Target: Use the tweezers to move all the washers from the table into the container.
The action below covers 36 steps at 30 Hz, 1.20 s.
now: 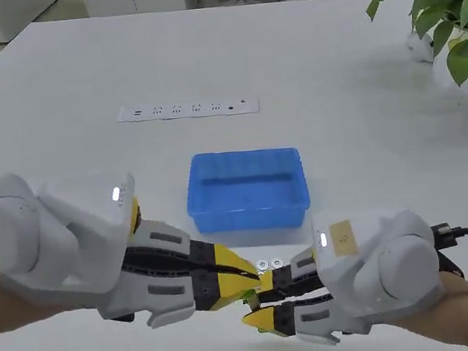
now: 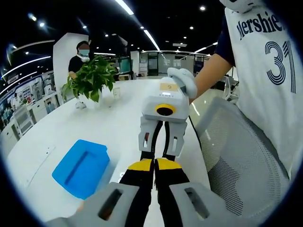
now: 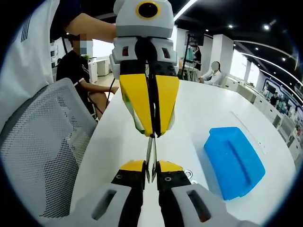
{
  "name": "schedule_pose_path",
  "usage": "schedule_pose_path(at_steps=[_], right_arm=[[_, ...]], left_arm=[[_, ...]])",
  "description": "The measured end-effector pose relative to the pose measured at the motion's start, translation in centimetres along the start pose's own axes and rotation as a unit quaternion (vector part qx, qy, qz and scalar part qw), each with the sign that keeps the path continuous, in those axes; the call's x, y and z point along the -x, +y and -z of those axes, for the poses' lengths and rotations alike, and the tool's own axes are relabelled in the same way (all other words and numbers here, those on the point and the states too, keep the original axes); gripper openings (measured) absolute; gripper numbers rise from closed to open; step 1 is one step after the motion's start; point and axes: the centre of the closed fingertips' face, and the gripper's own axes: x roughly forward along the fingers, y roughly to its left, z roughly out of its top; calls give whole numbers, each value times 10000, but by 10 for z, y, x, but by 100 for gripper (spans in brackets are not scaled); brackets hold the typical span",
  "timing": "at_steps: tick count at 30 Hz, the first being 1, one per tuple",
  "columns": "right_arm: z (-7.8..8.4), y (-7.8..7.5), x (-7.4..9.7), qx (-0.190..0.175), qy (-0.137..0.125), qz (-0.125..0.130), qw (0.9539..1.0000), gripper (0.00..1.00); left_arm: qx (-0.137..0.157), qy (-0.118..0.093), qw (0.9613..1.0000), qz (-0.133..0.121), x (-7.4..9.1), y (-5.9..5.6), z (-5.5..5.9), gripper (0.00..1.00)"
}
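Observation:
The thin metal tweezers (image 3: 151,156) run between my two grippers, which meet tip to tip near the table's front edge. My left gripper (image 1: 251,280) (image 2: 155,163) is shut on their upper part; in the right gripper view it comes down from the top (image 3: 152,133). My right gripper (image 1: 264,302) (image 3: 151,166) has its yellow-tipped jaws closed on the tweezers' lower end. A few small steel washers (image 1: 269,263) (image 3: 187,173) lie on the table just beyond the jaw tips. The blue container (image 1: 250,211) (image 2: 80,168) (image 3: 234,161) stands behind them and looks empty.
A white power strip (image 1: 188,109) lies further back on the white table (image 1: 336,116). A potted plant (image 1: 442,6) (image 2: 92,80) stands at the back right. A mesh chair (image 3: 42,142) sits by the near edge. Other people are in the room behind.

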Motion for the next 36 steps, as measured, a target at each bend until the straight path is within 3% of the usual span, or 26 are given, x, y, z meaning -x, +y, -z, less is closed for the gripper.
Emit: schedule_pose_path(at_steps=[8, 15, 23, 28, 36], right_arm=[[8, 0, 0, 107, 73, 36, 9999, 11], [16, -8, 1, -20, 149, 91, 9998, 15], [8, -14, 3, -41, -4, 89, 10000, 15], [8, -16, 2, 10, 36, 64, 10000, 11], [8, -35, 0, 149, 16, 303, 9994, 11]], left_arm=[[-36, 47, 10000, 36, -5, -1, 6, 4], [21, 56, 10000, 44, -4, 7, 8, 4], [-51, 137, 9999, 89, -4, 13, 10, 4], [-117, 186, 9997, 85, -6, 17, 10, 4], [-294, 257, 9992, 23, -8, 30, 9, 4]])
